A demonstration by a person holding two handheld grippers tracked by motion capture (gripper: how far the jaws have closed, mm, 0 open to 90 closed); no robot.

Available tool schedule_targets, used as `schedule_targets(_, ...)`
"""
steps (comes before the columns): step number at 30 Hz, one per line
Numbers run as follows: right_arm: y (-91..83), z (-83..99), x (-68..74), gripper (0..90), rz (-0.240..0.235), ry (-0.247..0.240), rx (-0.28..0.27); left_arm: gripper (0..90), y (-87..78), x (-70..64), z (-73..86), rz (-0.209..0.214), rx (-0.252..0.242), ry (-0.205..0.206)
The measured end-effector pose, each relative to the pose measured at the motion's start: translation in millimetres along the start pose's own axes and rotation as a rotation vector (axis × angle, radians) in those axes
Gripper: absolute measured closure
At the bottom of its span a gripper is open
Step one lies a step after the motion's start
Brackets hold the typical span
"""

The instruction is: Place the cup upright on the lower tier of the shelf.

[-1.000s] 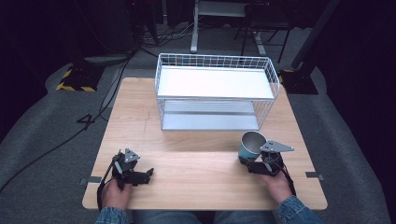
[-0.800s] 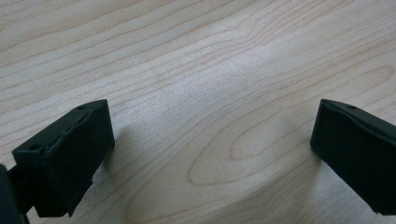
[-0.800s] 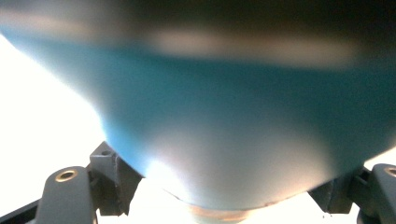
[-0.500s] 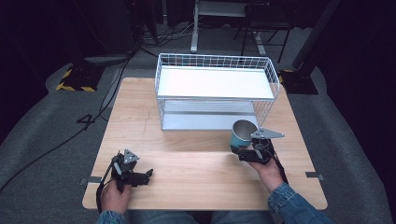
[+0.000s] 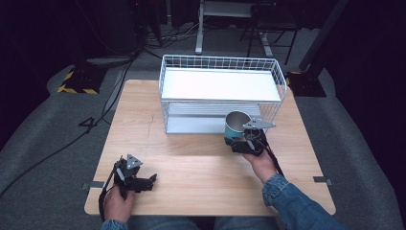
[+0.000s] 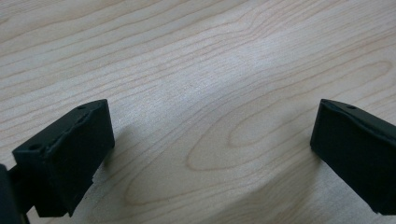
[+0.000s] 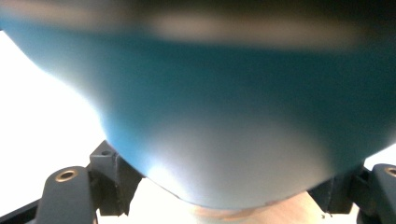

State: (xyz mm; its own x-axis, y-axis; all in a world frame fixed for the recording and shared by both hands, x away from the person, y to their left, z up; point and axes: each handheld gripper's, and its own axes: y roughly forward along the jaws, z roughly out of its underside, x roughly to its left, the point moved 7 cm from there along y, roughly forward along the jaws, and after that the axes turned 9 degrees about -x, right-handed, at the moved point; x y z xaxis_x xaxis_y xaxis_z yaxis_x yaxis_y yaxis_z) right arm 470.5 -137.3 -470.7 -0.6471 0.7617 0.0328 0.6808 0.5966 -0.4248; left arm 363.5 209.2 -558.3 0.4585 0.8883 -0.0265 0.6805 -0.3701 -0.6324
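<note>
Resting low on the worktop (image 5: 201,167) near its front edge, the left gripper (image 5: 152,180) is gaping wide with nothing between its jaws. Farther in, the right gripper (image 5: 231,142) is clasping a teal cup (image 5: 236,124), upright, just before the white wire basket (image 5: 220,62).
</note>
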Motion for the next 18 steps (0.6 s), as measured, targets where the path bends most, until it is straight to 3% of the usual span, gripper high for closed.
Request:
schedule_targets(12, 32.1, -11.1, -10.2, 24.0, 0.035, 0.043, 0.008, 0.1, 0.3, 0.3, -0.3, -0.003, 0.000, 0.001)
schedule_targets(18, 45.2, -13.8, -15.9, 24.0, 0.066, 0.039, 0.002, 0.1, 0.6, 0.0, -0.4, -0.001, -0.001, -0.002)
